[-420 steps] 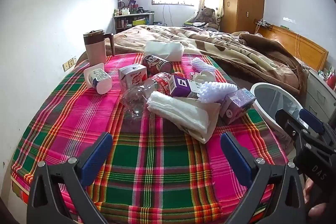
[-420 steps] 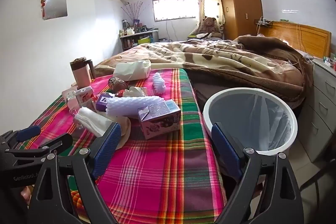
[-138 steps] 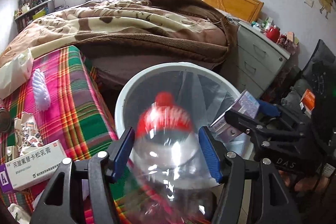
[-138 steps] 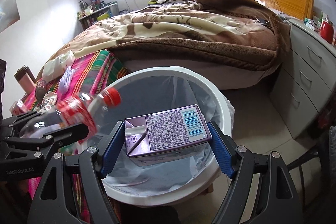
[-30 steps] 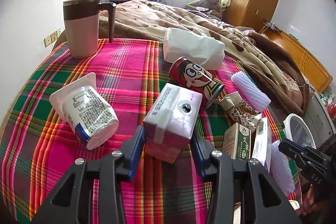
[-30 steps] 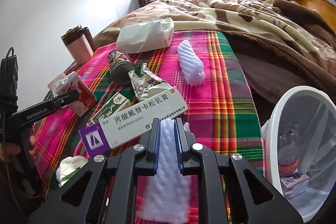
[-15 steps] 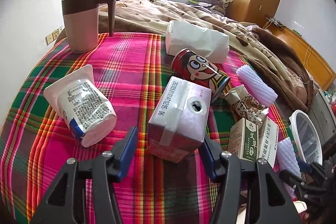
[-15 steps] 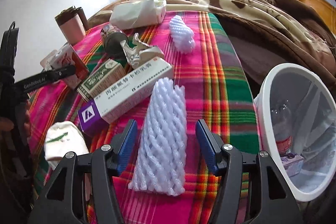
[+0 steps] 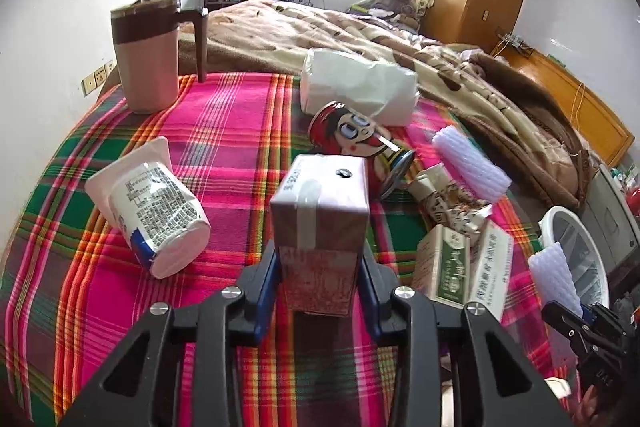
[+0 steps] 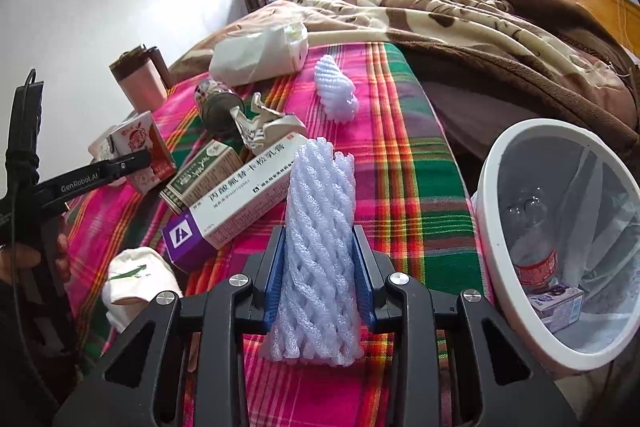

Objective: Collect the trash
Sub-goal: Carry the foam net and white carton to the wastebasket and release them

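On the plaid cloth a pink-and-white drink carton (image 9: pixel 320 203) stands between the blue pads of my left gripper (image 9: pixel 319 267). Its jaws are closing and the pads press on the carton's sides. My right gripper (image 10: pixel 319 251) is closing too, its pads squeezing a white foam net sleeve (image 10: pixel 320 211) that points away from the camera. The white trash bin (image 10: pixel 492 227) stands off the bed's right edge, holding a plastic bottle and a purple carton. Loose trash lies between the grippers: a yogurt cup (image 9: pixel 156 211), a red cartoon can (image 9: pixel 352 135), a purple-ended medicine box (image 10: pixel 240 203) and a green carton (image 10: pixel 204 167).
A brown mug (image 9: pixel 146 55) and a tissue pack (image 10: pixel 256 55) sit at the far end of the cloth. A second foam sleeve (image 10: pixel 336 91), crumpled paper (image 10: pixel 264 127) and a white wad (image 10: pixel 136 279) also lie there. Brown blankets and a wooden headboard fill the right.
Half a second ago both grippers' jaws stood wide around the carton and the foam sleeve. Both pairs have since closed onto them. The right gripper shifted slightly.
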Demonstrator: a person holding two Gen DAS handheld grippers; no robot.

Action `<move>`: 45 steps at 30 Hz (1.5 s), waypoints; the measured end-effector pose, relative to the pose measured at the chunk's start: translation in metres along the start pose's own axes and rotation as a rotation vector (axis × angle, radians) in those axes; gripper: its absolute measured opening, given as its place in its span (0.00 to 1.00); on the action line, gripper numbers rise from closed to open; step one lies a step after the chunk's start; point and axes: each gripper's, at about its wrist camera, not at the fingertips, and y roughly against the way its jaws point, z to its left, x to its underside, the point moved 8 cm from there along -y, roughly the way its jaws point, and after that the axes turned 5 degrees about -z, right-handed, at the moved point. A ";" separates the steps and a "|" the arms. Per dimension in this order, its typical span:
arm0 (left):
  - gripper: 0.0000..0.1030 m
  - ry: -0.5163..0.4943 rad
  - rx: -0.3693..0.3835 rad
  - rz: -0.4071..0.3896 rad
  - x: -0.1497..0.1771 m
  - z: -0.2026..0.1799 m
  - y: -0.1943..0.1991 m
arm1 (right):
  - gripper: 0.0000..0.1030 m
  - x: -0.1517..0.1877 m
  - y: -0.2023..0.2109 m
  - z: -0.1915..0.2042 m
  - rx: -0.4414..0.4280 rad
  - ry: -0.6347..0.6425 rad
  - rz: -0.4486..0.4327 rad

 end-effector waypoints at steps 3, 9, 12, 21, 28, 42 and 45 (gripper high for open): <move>0.36 -0.001 0.010 -0.019 -0.002 -0.005 0.010 | 0.31 -0.003 0.005 0.000 -0.011 -0.007 -0.020; 0.36 -0.007 0.040 -0.041 -0.002 -0.017 0.027 | 0.31 -0.010 0.018 0.000 -0.029 -0.016 -0.060; 0.36 -0.012 0.060 -0.053 -0.002 -0.027 0.037 | 0.31 -0.014 0.026 -0.002 -0.029 -0.021 -0.084; 0.36 -0.067 0.130 -0.090 -0.002 -0.074 0.063 | 0.31 -0.023 0.051 -0.017 -0.019 -0.050 -0.150; 0.36 -0.105 0.199 -0.107 -0.004 -0.115 0.072 | 0.31 -0.027 0.069 -0.037 0.007 -0.072 -0.188; 0.36 -0.193 0.290 -0.113 0.001 -0.195 0.077 | 0.31 -0.032 0.095 -0.086 0.100 -0.121 -0.235; 0.36 -0.216 0.304 -0.111 0.005 -0.212 0.077 | 0.31 -0.031 0.097 -0.096 0.118 -0.127 -0.237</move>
